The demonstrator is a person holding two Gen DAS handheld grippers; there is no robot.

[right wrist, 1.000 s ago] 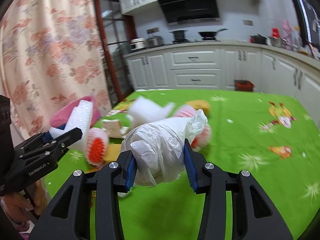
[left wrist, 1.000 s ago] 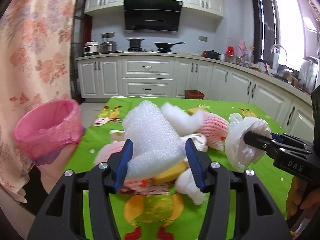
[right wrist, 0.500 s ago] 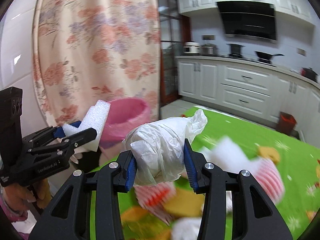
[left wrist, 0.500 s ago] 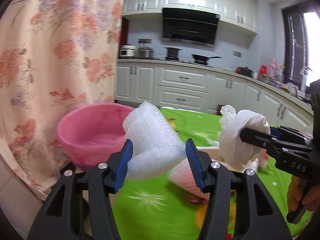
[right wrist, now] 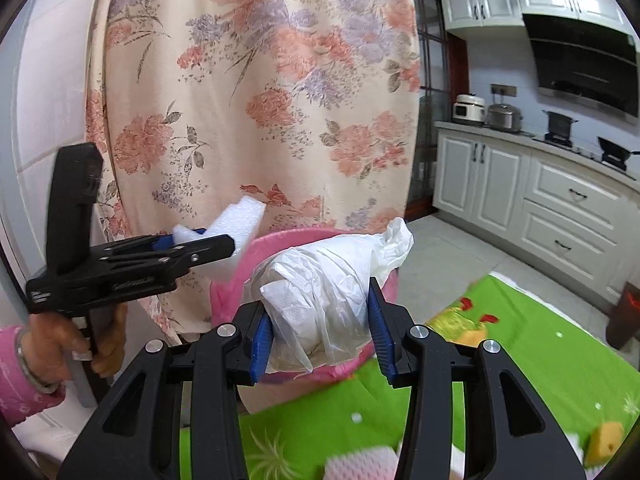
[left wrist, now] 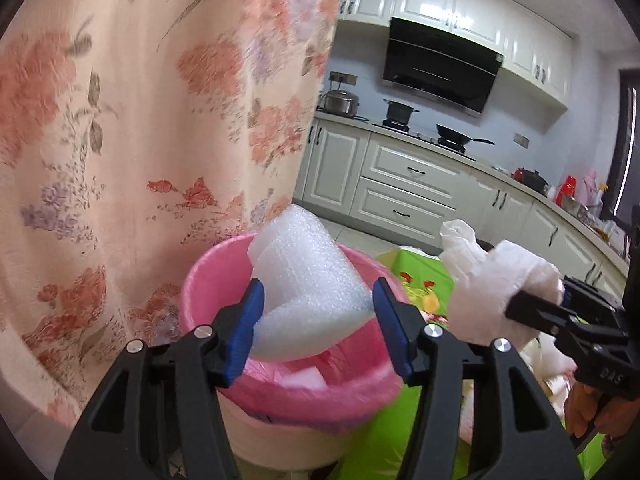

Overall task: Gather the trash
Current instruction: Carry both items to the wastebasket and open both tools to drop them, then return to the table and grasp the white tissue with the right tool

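Note:
My left gripper (left wrist: 318, 320) holds a folded white foam sheet (left wrist: 308, 280) over the mouth of the pink-lined trash bin (left wrist: 208, 280). Its jaws are opening, and the foam still sits between the blue pads and touches them. My right gripper (right wrist: 320, 332) is shut on a crumpled white plastic bag (right wrist: 320, 280), just in front of the bin's rim (right wrist: 296, 236). In the right wrist view the left gripper (right wrist: 224, 244) with its foam (right wrist: 240, 216) hangs at the left, above the bin. The right gripper (left wrist: 532, 300) and bag (left wrist: 492, 288) show at the right of the left wrist view.
A floral curtain (right wrist: 260, 100) hangs close behind the bin. The table with a green cloth (right wrist: 520, 340) lies to the right, with a pink foam net (right wrist: 360, 464) and a yellow scrap (right wrist: 608, 440) on it. White kitchen cabinets (left wrist: 400, 184) line the far wall.
Both grippers have swung left from the trash pile on the table to the pink bin, each carrying its load. The bin now sits right under the foam.

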